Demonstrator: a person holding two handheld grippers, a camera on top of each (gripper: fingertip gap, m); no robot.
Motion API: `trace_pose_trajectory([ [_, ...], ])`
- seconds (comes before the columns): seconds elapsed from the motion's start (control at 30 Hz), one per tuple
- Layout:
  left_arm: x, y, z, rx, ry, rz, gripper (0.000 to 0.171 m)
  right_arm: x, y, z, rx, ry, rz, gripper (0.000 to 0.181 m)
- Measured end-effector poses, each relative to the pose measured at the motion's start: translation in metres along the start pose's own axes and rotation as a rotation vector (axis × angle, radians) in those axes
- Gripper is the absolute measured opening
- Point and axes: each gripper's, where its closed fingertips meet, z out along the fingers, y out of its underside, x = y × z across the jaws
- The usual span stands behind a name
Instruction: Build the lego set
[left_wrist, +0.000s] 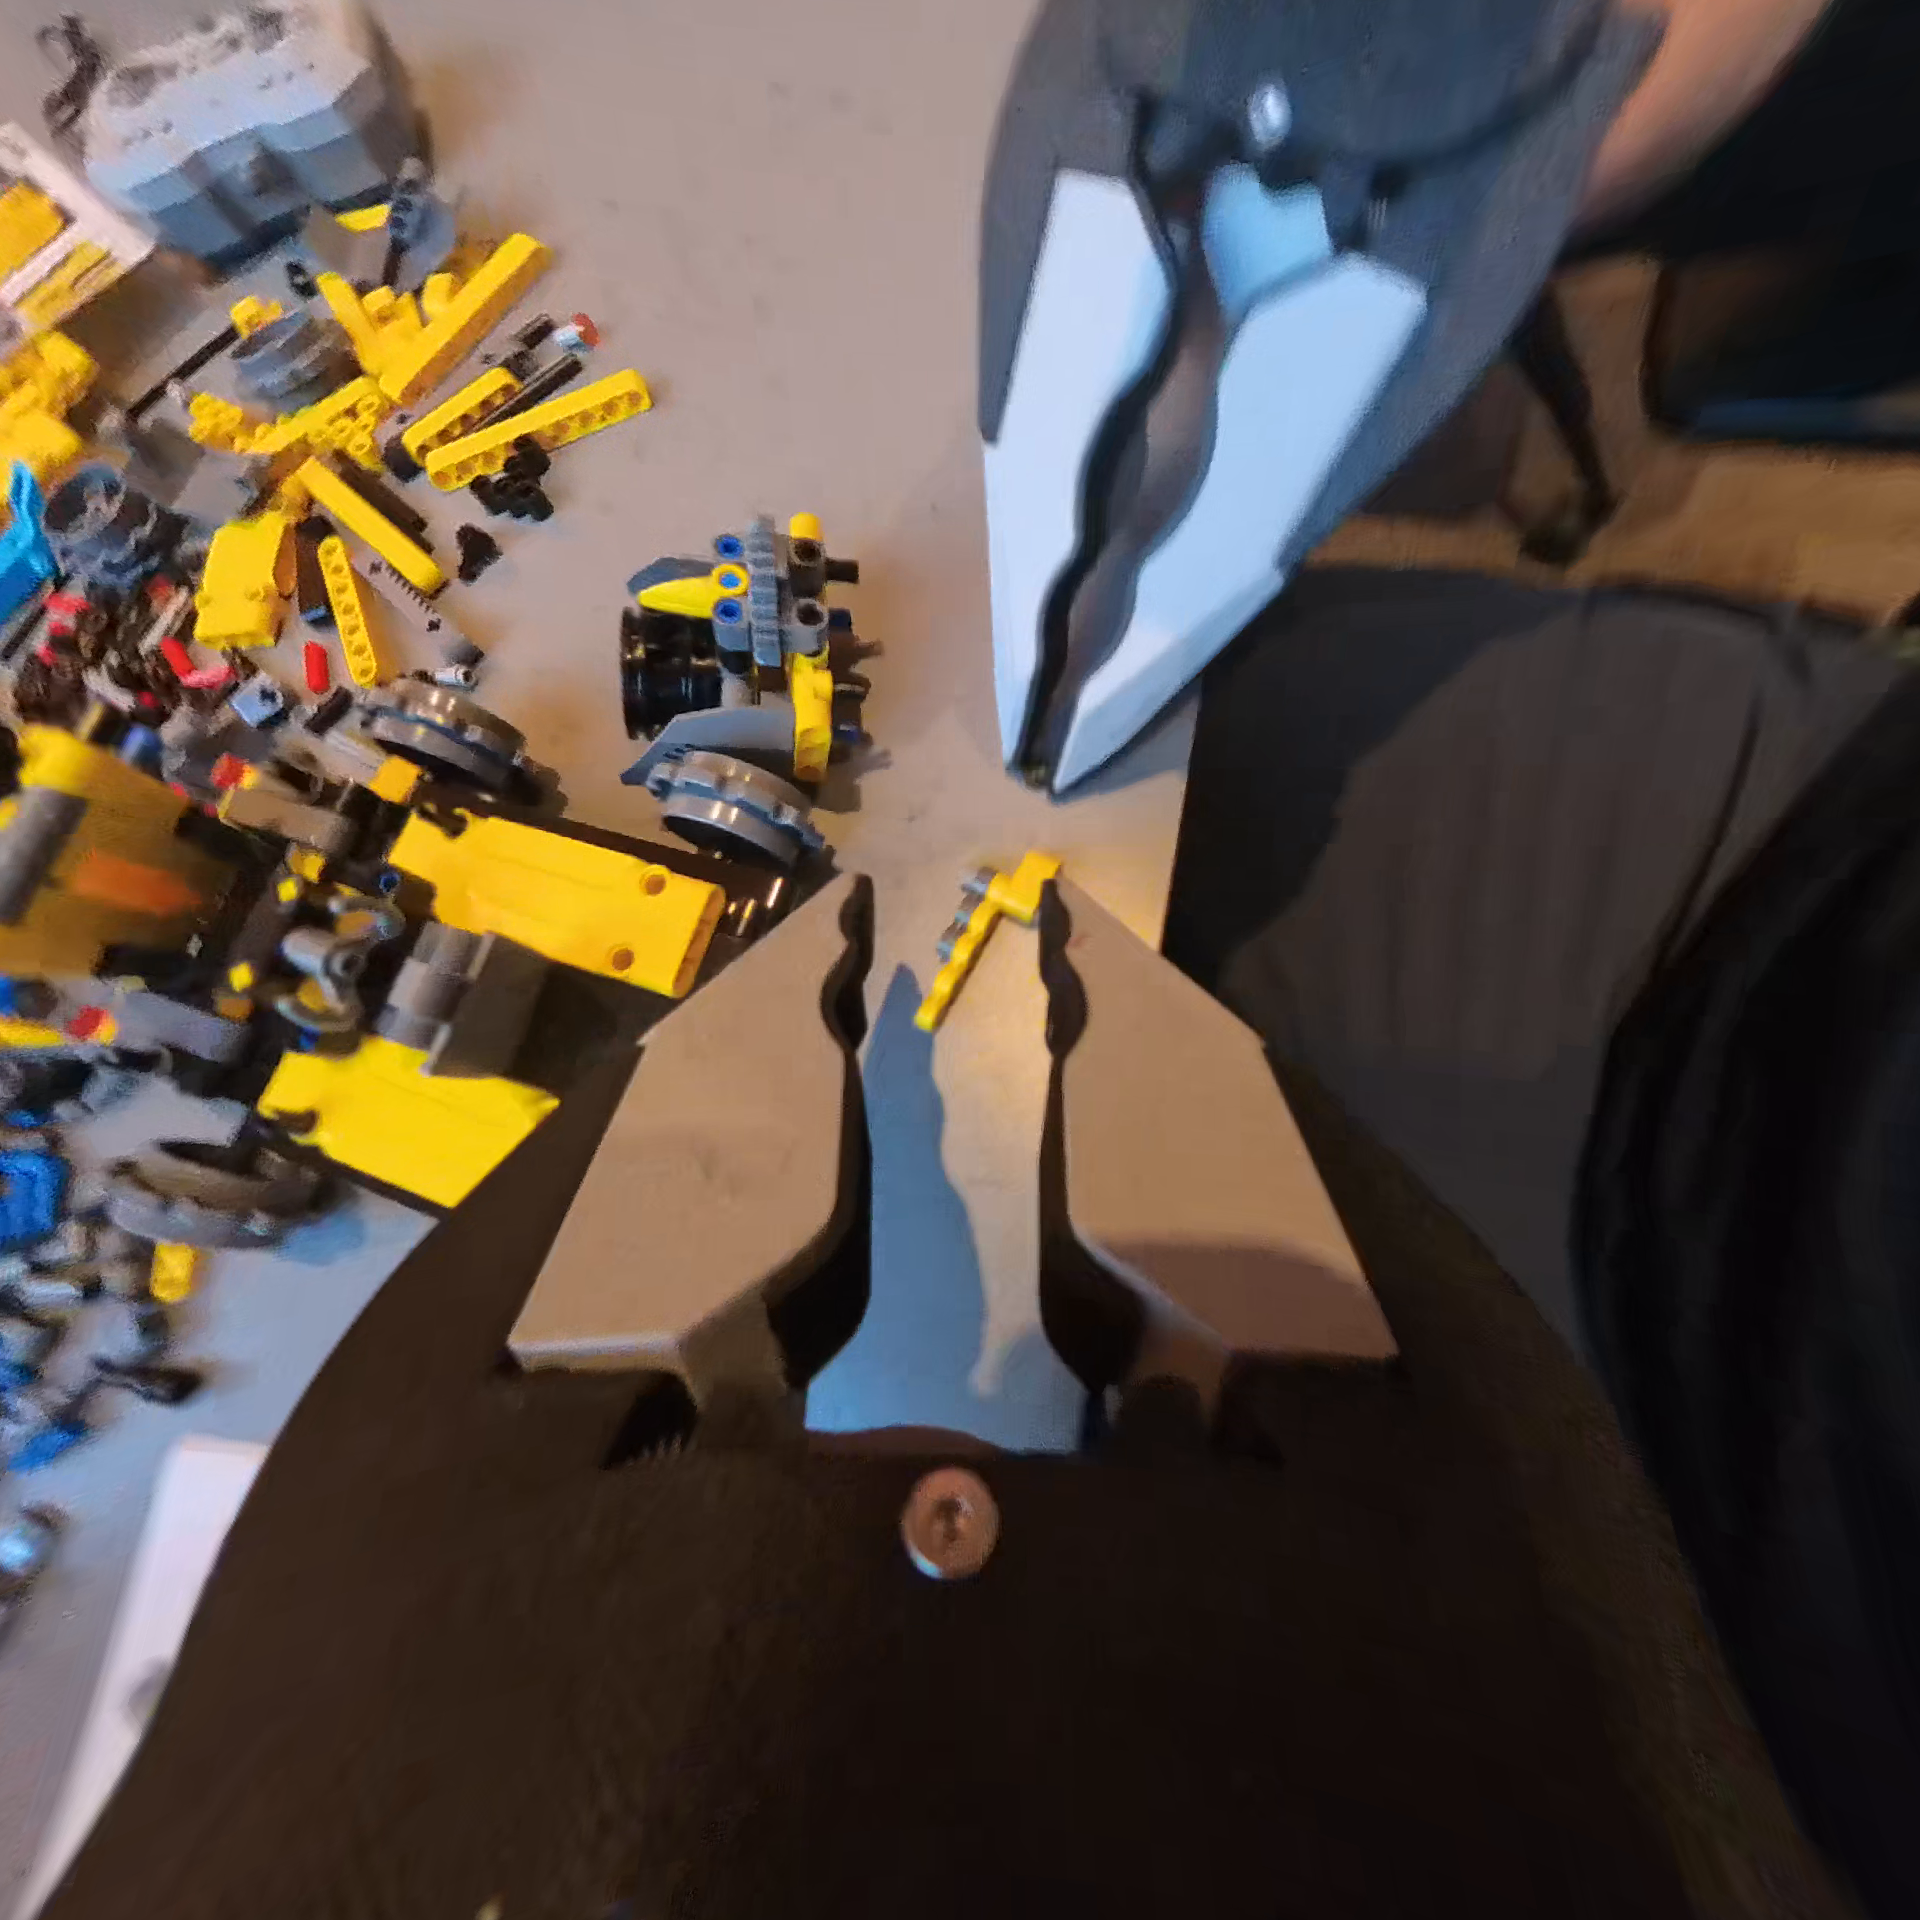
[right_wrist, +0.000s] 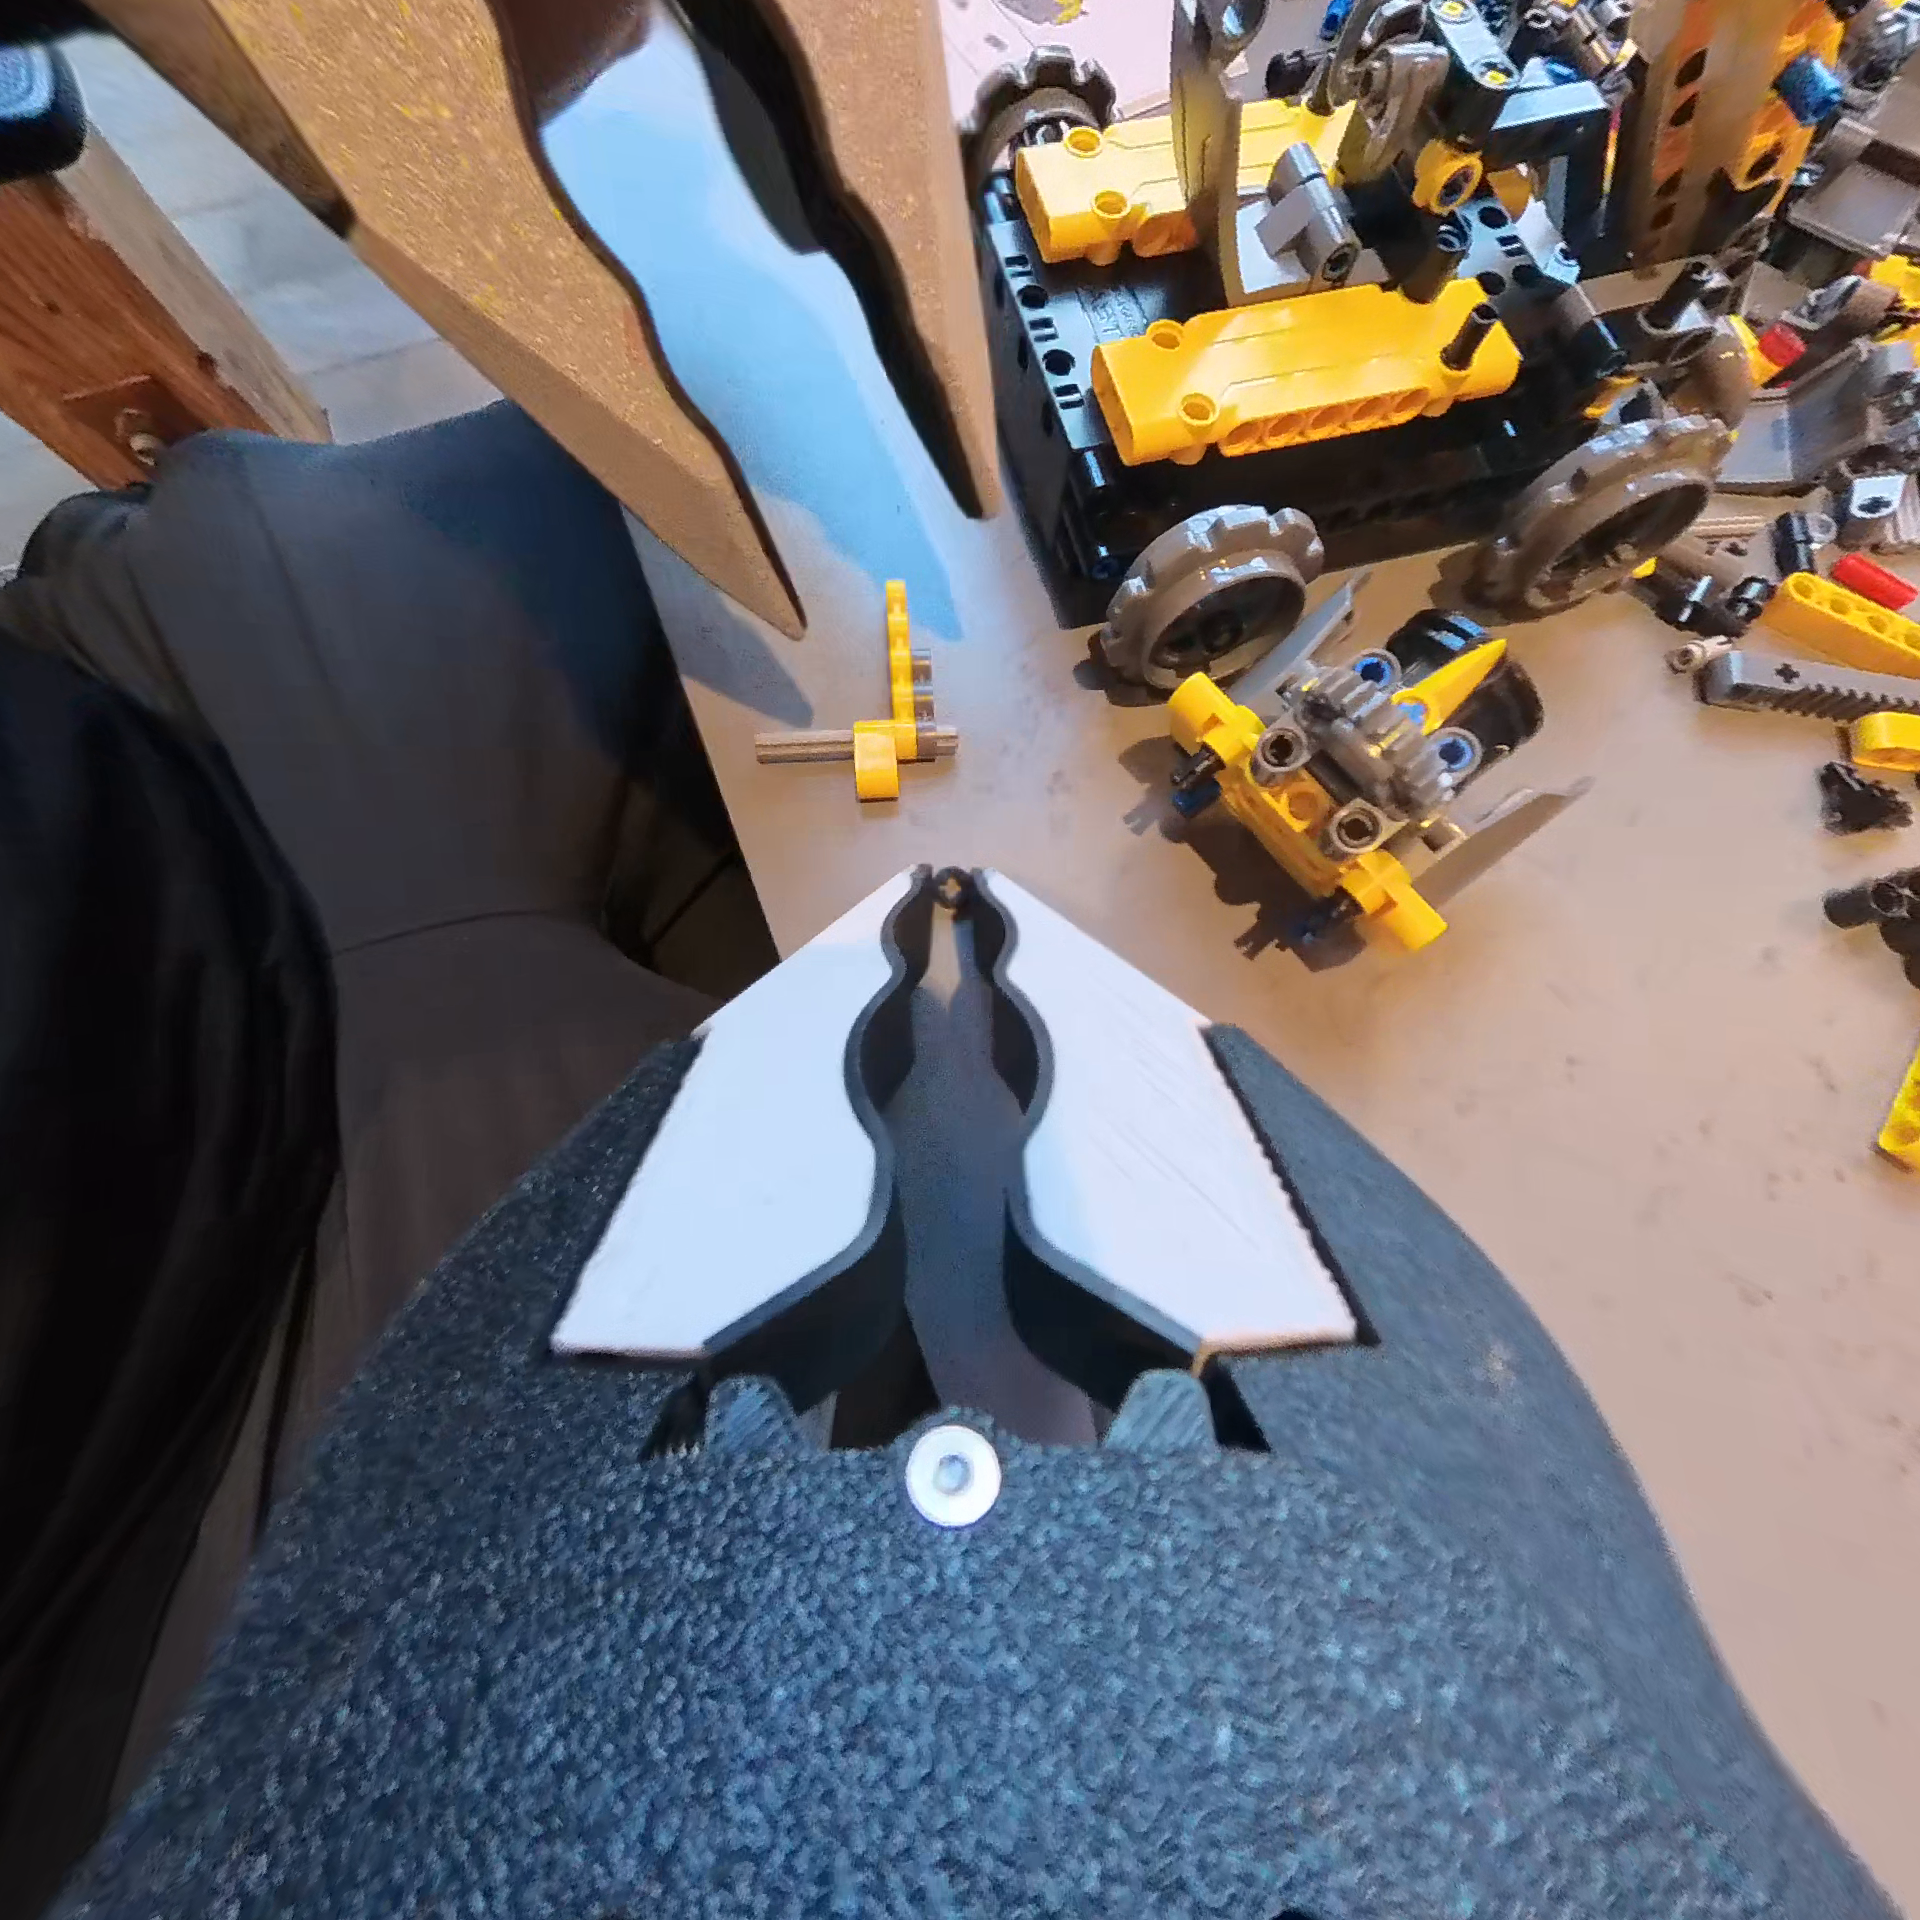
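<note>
Left hand-held gripper (left_wrist: 951, 894): fingers apart, poised at the small yellow-grey axle piece (left_wrist: 987, 925) near the worktop (right_wrist: 1351, 1195) edge.
Right hand-held gripper (right_wrist: 951, 875): tips pinched on a tiny black part (right_wrist: 950, 885), just beside it.
Nearby: yellow wheeled model (right_wrist: 1299, 364).

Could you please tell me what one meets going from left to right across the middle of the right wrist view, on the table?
Small yellow crank piece on a grey axle → yellow and grey gear subassembly → grey toothed rack piece.
</note>
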Motion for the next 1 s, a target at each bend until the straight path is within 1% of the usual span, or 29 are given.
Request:
trace_pose_trajectory([
  [0.07, 0.003, -0.002, 0.000, -0.012, -0.016, -0.128, 0.032, 0.000, 0.000, 0.000, 0.010, -0.003, 0.001, 0.006],
  [0.13, 0.008, 0.001, 0.002, -0.040, -0.018, -0.199, 0.035, 0.000, 0.000, 0.000, 0.020, -0.007, 0.013, 0.006],
  [0.23, 0.005, 0.013, 0.011, -0.101, -0.073, -0.211, 0.036, 0.002, 0.001, -0.001, 0.040, 0.000, 0.027, 0.006],
  [0.3, 0.008, 0.019, 0.018, -0.150, -0.070, -0.212, 0.038, 0.003, 0.000, -0.003, 0.057, 0.012, 0.034, 0.006],
  [0.4, 0.013, 0.022, 0.023, -0.185, -0.072, -0.164, 0.034, 0.005, -0.003, -0.006, 0.088, 0.030, 0.035, 0.006],
  [0.43, 0.014, 0.022, 0.022, -0.186, -0.070, -0.144, 0.029, 0.005, -0.003, -0.007, 0.097, 0.031, 0.034, 0.006],
  [0.5, 0.012, 0.024, 0.020, -0.203, -0.062, -0.100, 0.029, 0.004, -0.003, -0.008, 0.110, 0.023, 0.031, 0.006],
  [0.6, 0.010, 0.028, 0.014, -0.216, -0.041, 0.063, 0.029, 0.003, -0.004, -0.008, 0.121, 0.019, 0.024, 0.006],
  [0.67, 0.000, 0.031, 0.007, -0.228, -0.089, 0.132, 0.031, 0.002, -0.005, -0.009, 0.130, 0.018, 0.017, 0.006],
  [0.7, -0.003, 0.030, 0.003, -0.221, -0.100, 0.120, 0.036, 0.000, -0.005, -0.009, 0.135, 0.015, 0.011, 0.006],
  [0.73, -0.001, 0.028, -0.001, -0.204, -0.081, 0.086, 0.036, -0.001, -0.006, -0.009, 0.137, 0.011, 0.006, 0.006],
  [0.83, 0.010, 0.021, -0.008, -0.141, -0.023, -0.019, 0.032, -0.003, -0.005, -0.006, 0.120, 0.015, -0.005, 0.009],
  [0.9, 0.008, 0.030, -0.009, -0.177, -0.057, -0.047, 0.031, -0.004, -0.004, -0.004, 0.103, 0.022, -0.019, 0.010],
  [0.97, 0.003, 0.041, -0.007, -0.223, -0.102, -0.089, 0.025, -0.005, -0.002, -0.001, 0.085, 0.025, -0.027, 0.012],
  [1.0, 0.002, 0.043, -0.005, -0.227, -0.103, -0.113, 0.024, -0.005, -0.002, -0.001, 0.083, 0.027, -0.027, 0.012],
])
